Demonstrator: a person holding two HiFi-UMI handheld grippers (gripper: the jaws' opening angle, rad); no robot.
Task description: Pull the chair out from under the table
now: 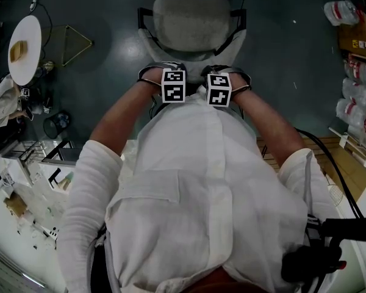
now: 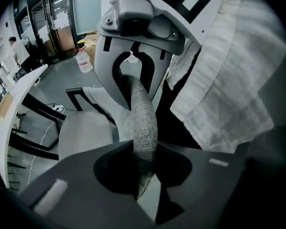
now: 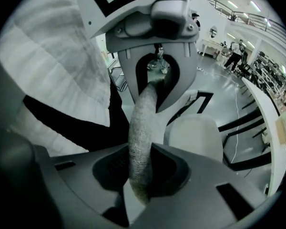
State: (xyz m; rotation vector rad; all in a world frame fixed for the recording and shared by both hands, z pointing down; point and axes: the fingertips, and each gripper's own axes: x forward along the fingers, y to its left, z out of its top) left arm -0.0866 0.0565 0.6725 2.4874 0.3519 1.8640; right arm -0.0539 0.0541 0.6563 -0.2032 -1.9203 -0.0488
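1. Head view: chair (image 1: 192, 23) out on dark floor (image 1: 110, 5), straight ahead, well apart from round white table (image 1: 29, 32) at far left.
2. Left gripper (image 2: 145, 173): narrowed, clamped on grey fabric backrest edge (image 2: 144, 118).
3. Right gripper (image 3: 138, 175): pinching same edge, just beside left gripper.

Below me spreads a dark, glossy floor (image 1: 110, 17) dotted with light reflections. A round white table (image 1: 24, 47) stands off to my left, shrink-wrapped bottle packs (image 1: 357, 84) line my right, and glass doors (image 2: 52, 18) close the far side under strip lights (image 3: 233, 5).
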